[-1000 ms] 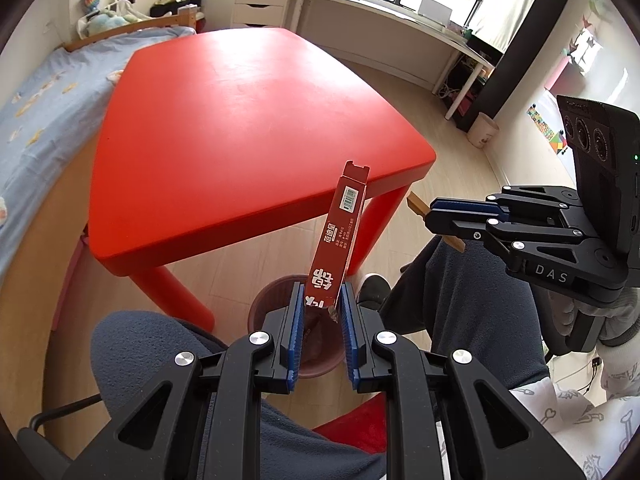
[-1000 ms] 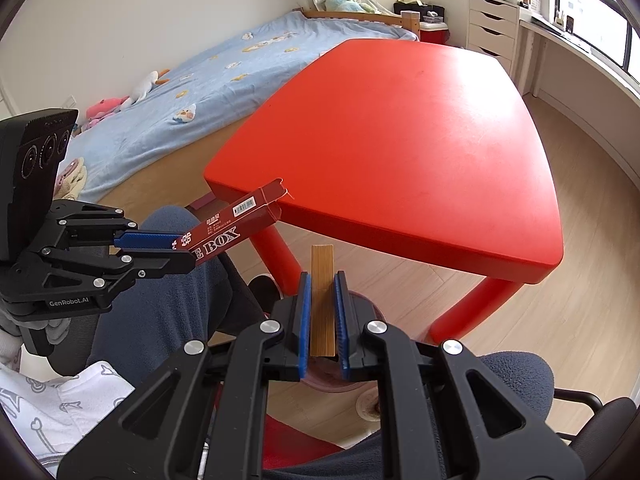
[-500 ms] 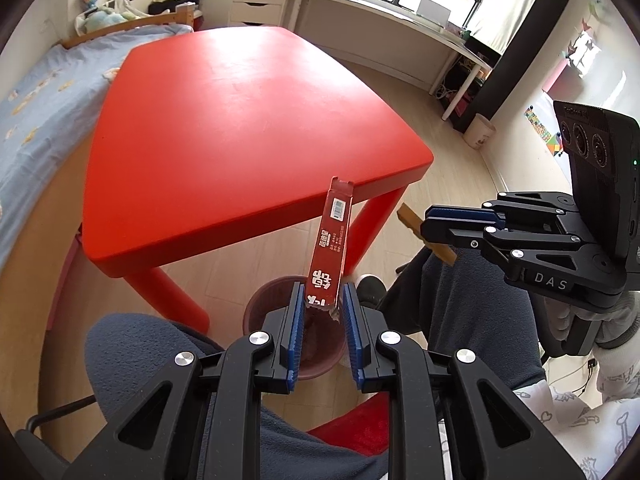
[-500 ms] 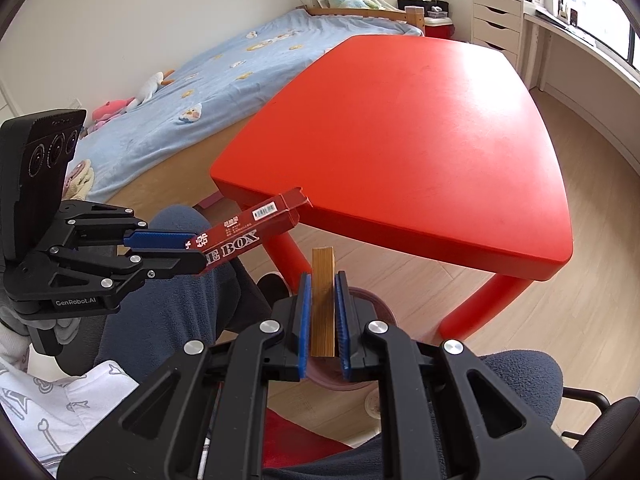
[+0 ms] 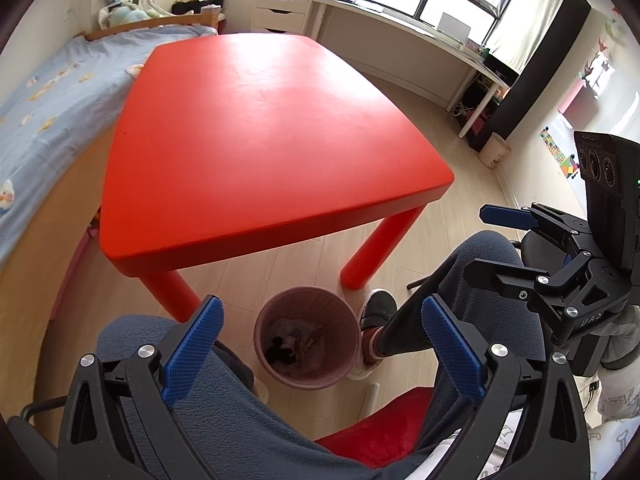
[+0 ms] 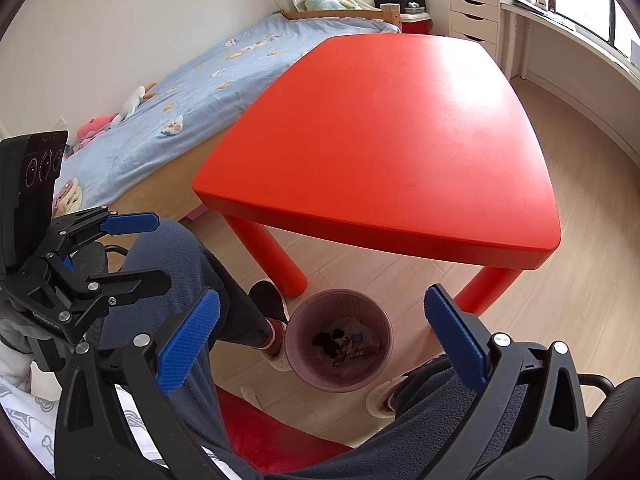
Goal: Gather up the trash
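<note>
Now left tool [image 5: 322,334] opening wide, empty, right tool [image 6: 322,330] likewise, above trash bin [image 6: 304,320].

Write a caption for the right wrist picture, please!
Open tongs opening above the pink bin of trash beside the red table.

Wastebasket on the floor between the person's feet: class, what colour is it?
The wastebasket is dusty pink with a ribbed wall, shown best in the right wrist view.

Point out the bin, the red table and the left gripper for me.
bin [image 5: 307,295], left wrist view, far rim
red table [image 6: 384,128], right wrist view, bare top
left gripper [image 5: 320,354], left wrist view, midway between the opening fingers, nothing between them
</note>
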Motion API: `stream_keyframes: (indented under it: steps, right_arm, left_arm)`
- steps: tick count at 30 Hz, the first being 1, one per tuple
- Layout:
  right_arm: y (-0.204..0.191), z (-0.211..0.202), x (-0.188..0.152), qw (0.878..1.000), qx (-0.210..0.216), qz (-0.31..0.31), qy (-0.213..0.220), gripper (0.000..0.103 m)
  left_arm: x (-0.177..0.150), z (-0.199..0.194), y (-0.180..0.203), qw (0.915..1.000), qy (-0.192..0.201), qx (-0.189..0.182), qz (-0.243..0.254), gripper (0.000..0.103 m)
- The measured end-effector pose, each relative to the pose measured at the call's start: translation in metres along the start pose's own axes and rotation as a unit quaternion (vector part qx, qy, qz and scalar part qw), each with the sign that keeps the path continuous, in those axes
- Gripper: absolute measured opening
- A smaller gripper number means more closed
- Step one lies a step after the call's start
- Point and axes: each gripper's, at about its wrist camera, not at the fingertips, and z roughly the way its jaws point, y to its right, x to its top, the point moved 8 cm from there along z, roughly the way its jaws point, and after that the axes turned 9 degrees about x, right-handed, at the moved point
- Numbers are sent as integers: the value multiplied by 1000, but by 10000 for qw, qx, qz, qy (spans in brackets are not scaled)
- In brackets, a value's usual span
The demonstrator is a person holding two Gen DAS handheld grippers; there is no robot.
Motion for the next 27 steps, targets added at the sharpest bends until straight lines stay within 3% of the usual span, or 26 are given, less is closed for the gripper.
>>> stream_keyframes:
  steps: [14,27]
  right_arm:
    - [7,-13,21,9996,-111,82,266,100]
    - [21,-27,97,9952,-415,-172,867,100]
  left_arm:
    - [25,-5,-4,9995,327,12,23,95]
    - [93,-19,-22,9933,1122,279,50,96]
